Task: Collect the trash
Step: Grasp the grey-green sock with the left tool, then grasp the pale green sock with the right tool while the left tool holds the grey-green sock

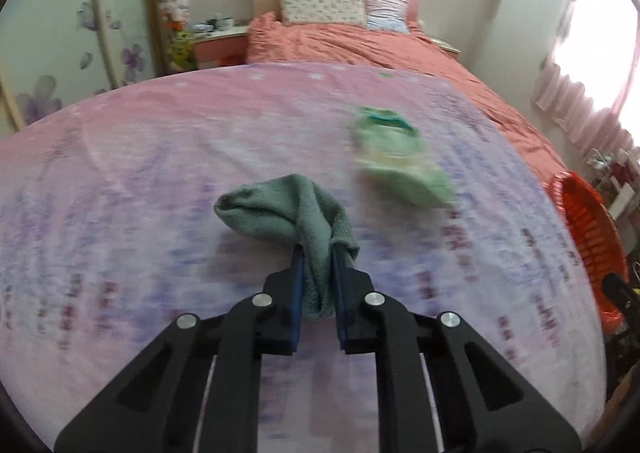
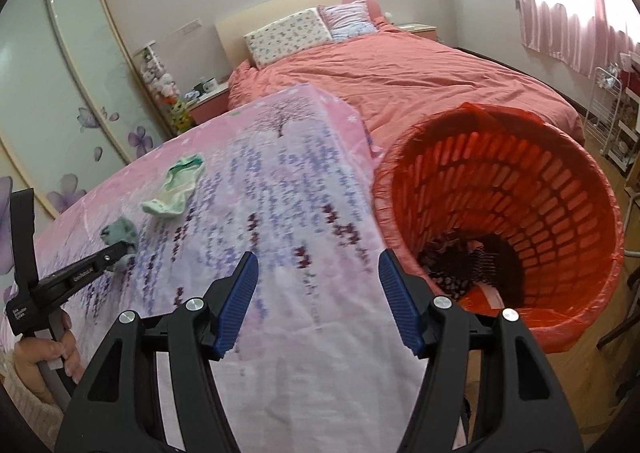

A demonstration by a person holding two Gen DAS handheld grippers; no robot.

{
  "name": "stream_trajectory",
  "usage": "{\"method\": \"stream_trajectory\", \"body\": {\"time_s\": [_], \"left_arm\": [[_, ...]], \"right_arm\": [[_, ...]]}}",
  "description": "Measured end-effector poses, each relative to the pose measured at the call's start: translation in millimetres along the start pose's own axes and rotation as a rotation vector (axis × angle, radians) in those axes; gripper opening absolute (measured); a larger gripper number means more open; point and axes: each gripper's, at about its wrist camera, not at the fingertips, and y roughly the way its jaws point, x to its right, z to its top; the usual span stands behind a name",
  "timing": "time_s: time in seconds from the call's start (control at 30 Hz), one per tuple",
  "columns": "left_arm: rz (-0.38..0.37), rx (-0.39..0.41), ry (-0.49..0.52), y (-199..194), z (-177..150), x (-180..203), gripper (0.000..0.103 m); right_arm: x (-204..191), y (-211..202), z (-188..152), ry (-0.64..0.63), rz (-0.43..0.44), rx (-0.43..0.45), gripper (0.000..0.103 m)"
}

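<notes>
My left gripper [image 1: 316, 253] is shut on a dull green fuzzy sock [image 1: 280, 209] and holds it just above the pink and lilac sheet [image 1: 160, 173]. It also shows in the right wrist view [image 2: 120, 253] with the sock [image 2: 120, 231]. A pale mint sock [image 1: 396, 157] lies flat on the sheet beyond and to the right; it shows in the right wrist view [image 2: 176, 189] too. My right gripper [image 2: 318, 273] is open and empty above the sheet's right edge, next to a red basket [image 2: 560, 189] lined with a red bag; dark items lie at its bottom.
The basket's rim [image 1: 588, 229] shows at the right of the left wrist view. A bed with a coral duvet [image 2: 400, 73] and pillows lies behind. A wardrobe with flower decals [image 2: 60, 93] stands left. A white rack [image 2: 608, 113] stands at the right.
</notes>
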Motion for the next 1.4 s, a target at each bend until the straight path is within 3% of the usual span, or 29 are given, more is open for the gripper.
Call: {"method": "stream_trajectory", "body": {"time_s": [0.13,0.2,0.27,0.57,0.87,0.97,1.07,1.23,1.4], "left_arm": [[0.082,-0.007,-0.053,-5.8,-2.5,-47.4,0.015],[0.079,-0.014,-0.078,-7.0,-4.2,-59.9,0.034],[0.098,-0.009,-0.075,-7.8,-5.8,-64.0,0.043],[0.093,-0.017,-0.066,-8.3,-4.4,-62.3,0.042],[0.091,-0.017,-0.068,-4.9,-3.7,-62.7,0.042],[0.092,-0.017,-0.068,-4.9,-3.8,-63.4,0.042],[0.091,-0.017,-0.069,-5.1,-3.7,-63.2,0.042],[0.091,-0.018,-0.069,-3.6,-2.8,-64.7,0.042],[0.091,-0.018,-0.069,-3.6,-2.8,-64.8,0.042]], "right_arm": [[-18.8,7.7,-3.1,-0.034,0.023,-0.019,0.063],[-29.8,13.1,-4.7,-0.055,0.033,-0.031,0.063],[-39.7,17.9,-6.5,-0.072,0.042,-0.042,0.063],[-93.6,53.4,-1.6,-0.157,0.104,-0.092,0.063],[-149.2,103.6,33.3,-0.178,0.13,-0.106,0.062],[-157.7,122.6,38.1,-0.197,0.1,-0.146,0.05],[-156.7,124.2,36.3,-0.222,0.078,-0.151,0.015],[-133.1,86.5,17.8,-0.188,0.12,-0.126,0.011],[-117.4,64.1,-3.9,-0.187,0.16,-0.191,0.012]]}}
